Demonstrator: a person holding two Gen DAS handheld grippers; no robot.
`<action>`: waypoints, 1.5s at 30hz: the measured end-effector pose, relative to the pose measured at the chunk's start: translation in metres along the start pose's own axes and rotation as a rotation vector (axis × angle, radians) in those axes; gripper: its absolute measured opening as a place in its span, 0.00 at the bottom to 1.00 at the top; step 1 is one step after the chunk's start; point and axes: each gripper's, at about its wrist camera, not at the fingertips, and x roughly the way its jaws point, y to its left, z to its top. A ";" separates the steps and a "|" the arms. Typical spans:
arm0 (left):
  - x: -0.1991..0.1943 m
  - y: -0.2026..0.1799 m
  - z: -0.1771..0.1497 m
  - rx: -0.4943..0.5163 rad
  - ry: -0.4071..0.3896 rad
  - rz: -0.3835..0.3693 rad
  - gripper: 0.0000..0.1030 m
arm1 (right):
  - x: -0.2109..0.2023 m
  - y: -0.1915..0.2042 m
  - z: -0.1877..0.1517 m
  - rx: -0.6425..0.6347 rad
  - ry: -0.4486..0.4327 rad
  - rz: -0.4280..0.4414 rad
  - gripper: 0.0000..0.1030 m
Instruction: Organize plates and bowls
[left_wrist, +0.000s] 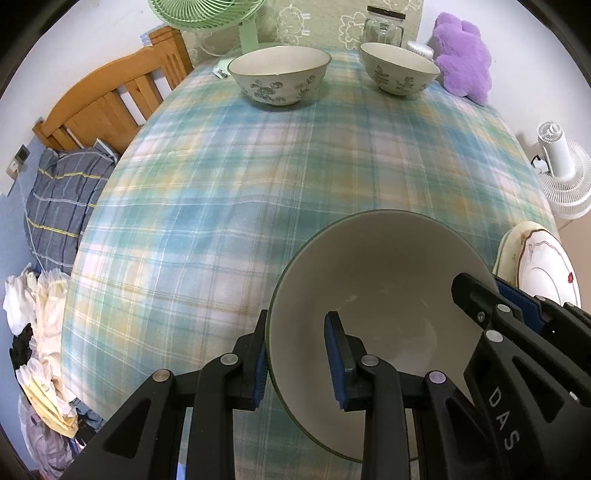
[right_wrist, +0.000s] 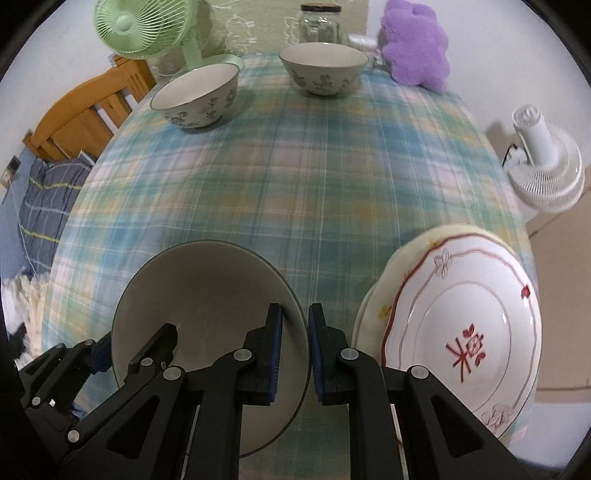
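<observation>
A grey-green bowl (left_wrist: 380, 280) (right_wrist: 207, 280) is at the near side of the plaid-covered table. My left gripper (left_wrist: 301, 356) straddles the bowl's left rim, one finger inside and one outside, with a visible gap between its pads. My right gripper (right_wrist: 295, 350) is shut on the bowl's right rim, one pad on each side. Two floral bowls (left_wrist: 279, 74) (left_wrist: 399, 68) stand at the far side, also seen in the right wrist view (right_wrist: 195, 96) (right_wrist: 323, 68). A white plate with red marks (right_wrist: 461, 332) (left_wrist: 546, 269) lies on a cream plate (right_wrist: 373, 314) at the near right.
A green fan (right_wrist: 144, 27), a glass jar (right_wrist: 319, 24) and a purple plush toy (right_wrist: 415, 44) stand at the table's far edge. A wooden bed frame (left_wrist: 110, 99) and bedding lie left. A white fan (right_wrist: 543, 158) stands on the floor at the right.
</observation>
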 end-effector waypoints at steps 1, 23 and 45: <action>0.001 0.000 0.000 -0.002 0.002 -0.004 0.26 | 0.000 0.000 0.000 -0.007 -0.008 0.000 0.19; -0.019 0.007 -0.002 0.026 -0.068 -0.031 0.78 | -0.005 0.000 -0.005 0.014 -0.030 0.074 0.63; -0.082 0.029 0.079 0.066 -0.265 -0.113 0.79 | -0.081 0.026 0.064 0.042 -0.221 -0.020 0.63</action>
